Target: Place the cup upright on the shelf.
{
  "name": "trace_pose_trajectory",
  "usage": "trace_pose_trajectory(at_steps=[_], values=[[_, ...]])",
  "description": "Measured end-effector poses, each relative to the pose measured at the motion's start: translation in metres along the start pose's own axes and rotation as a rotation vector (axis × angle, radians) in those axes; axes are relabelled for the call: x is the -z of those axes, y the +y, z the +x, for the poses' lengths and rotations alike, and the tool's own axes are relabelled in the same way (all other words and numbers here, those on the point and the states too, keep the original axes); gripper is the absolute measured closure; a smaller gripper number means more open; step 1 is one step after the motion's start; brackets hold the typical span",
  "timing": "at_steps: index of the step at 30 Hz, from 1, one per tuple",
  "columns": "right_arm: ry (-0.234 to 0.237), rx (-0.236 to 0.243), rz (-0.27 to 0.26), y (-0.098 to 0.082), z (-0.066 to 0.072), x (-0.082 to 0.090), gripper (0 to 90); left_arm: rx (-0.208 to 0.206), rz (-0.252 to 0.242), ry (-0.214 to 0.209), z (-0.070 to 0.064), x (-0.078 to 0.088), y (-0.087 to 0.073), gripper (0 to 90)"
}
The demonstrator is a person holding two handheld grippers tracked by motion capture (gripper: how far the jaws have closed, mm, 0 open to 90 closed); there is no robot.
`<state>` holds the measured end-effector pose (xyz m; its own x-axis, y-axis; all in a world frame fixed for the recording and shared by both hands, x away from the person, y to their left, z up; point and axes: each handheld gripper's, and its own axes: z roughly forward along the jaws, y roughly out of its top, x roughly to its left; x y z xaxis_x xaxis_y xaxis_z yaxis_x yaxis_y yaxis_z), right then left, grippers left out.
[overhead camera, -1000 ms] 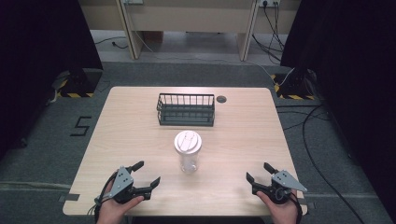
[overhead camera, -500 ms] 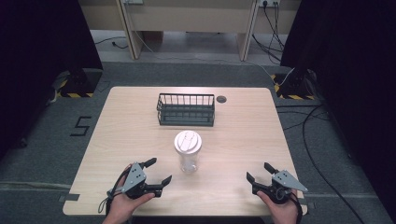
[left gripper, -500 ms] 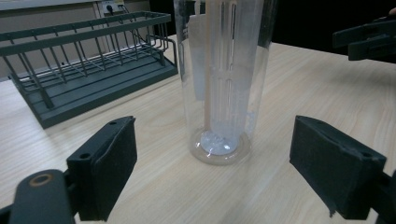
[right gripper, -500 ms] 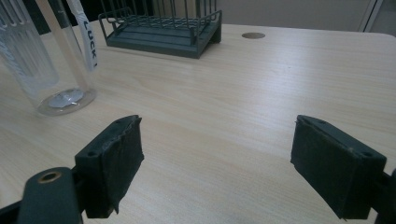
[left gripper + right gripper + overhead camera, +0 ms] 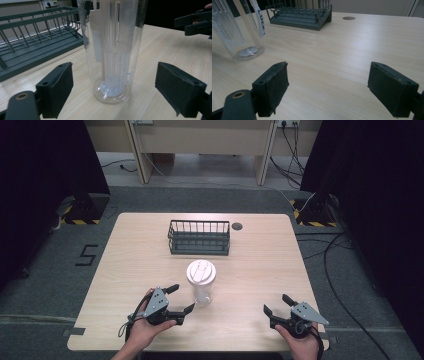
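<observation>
Near the middle of the wooden surface [image 5: 260, 265] stands a clear cup [image 5: 202, 287] with a white lid. Just left of it, the left gripper [image 5: 181, 299] is spread wide, facing the cup without touching. Far off at the near right, the right gripper [image 5: 278, 306] is spread wide too, holding nothing. A dark rack [image 5: 199, 237] sits farther back.

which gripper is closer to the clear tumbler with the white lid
Left. The left gripper sits open just beside the tumbler, jaws facing it; the right gripper rests open well off to its other side.
</observation>
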<state>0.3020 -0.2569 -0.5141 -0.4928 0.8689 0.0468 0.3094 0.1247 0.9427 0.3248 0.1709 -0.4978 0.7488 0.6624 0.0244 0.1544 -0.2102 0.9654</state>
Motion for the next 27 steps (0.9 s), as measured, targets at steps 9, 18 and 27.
trace_pose_trajectory(at_steps=[9,18,27], values=[[0.0,0.0,0.0,0.0,0.0,0.0,17.1,-0.005,-0.001,0.002,0.001,-0.007,0.0,14.4],[-0.002,0.001,-0.001,0.0,0.0,0.0,16.9,-0.027,0.002,-0.007,0.001,-0.011,0.002,14.4],[0.002,0.003,0.001,0.0,0.0,0.0,16.9,-0.032,0.01,-0.016,0.001,-0.022,0.003,14.4]])
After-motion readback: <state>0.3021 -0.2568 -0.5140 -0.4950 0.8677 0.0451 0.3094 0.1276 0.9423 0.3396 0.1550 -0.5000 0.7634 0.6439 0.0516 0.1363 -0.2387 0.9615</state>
